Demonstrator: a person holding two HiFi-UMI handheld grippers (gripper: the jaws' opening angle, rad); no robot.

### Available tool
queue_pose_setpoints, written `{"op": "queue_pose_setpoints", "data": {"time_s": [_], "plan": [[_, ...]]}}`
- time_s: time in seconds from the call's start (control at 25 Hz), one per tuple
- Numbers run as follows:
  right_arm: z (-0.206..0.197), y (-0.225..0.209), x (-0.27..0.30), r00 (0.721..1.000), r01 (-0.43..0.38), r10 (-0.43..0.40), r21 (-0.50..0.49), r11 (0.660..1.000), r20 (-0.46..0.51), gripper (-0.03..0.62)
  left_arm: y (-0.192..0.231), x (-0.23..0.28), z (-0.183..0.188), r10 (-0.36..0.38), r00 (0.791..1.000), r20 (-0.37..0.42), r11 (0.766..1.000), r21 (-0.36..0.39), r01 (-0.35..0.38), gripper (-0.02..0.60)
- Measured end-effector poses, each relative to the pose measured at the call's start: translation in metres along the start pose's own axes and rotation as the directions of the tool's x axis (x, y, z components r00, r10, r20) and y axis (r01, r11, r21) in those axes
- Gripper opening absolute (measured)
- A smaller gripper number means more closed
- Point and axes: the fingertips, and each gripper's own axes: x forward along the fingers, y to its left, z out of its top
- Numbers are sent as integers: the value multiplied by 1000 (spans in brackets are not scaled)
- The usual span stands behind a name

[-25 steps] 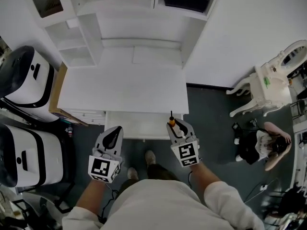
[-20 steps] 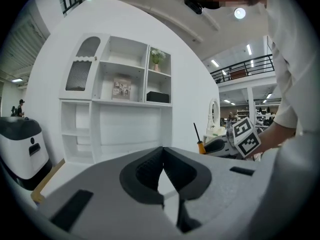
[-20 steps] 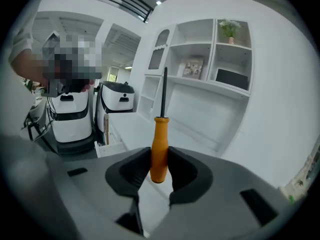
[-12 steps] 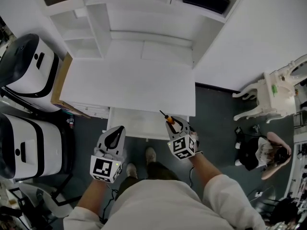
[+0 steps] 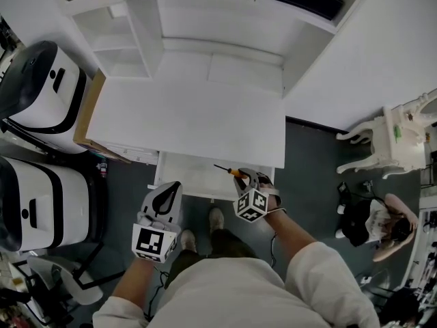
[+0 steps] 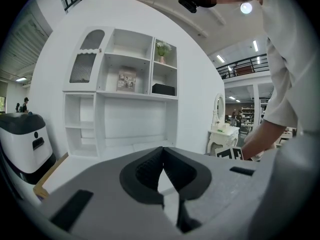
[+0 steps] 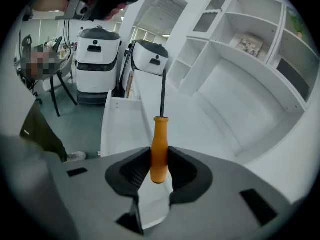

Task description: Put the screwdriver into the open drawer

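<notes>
The screwdriver (image 5: 235, 173) has an orange handle and a thin dark shaft. My right gripper (image 5: 244, 178) is shut on the handle, and the shaft points left over the open white drawer (image 5: 188, 178) under the desk's front edge. In the right gripper view the handle (image 7: 159, 149) stands clamped between both pads, the shaft (image 7: 162, 91) reaches forward, and the drawer (image 7: 120, 126) lies below and left of it. My left gripper (image 5: 166, 191) hovers at the drawer's front left corner. In the left gripper view its pads (image 6: 150, 166) meet with nothing between them.
The white desk top (image 5: 184, 121) carries a shelf unit (image 5: 205, 19) at the back. Two white-and-black machines (image 5: 37, 94) stand at the left beside a cardboard box (image 5: 85, 125). A white ornate table (image 5: 403, 142) and a seated person (image 5: 372, 227) are at the right. The person's shoes (image 5: 215, 219) are below the drawer.
My right gripper has sunk and rolled, so the screwdriver, which pointed away from me, now points left over the drawer. The left gripper has dropped slightly.
</notes>
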Motion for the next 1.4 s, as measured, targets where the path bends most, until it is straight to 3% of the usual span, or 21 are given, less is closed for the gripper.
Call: {"op": "queue_pose_setpoints", "data": {"time_s": [0.72,1.4], "plan": [[-55,44,92,976,-175,151,-154,972,-159,115,15,37,-47,0,996,-92,999,-36,-3,5],[-93,83,159,928,-308,256,-172,936,-273,115,31,49,-92,35,981,-192,994,-98,-55,5]]}}
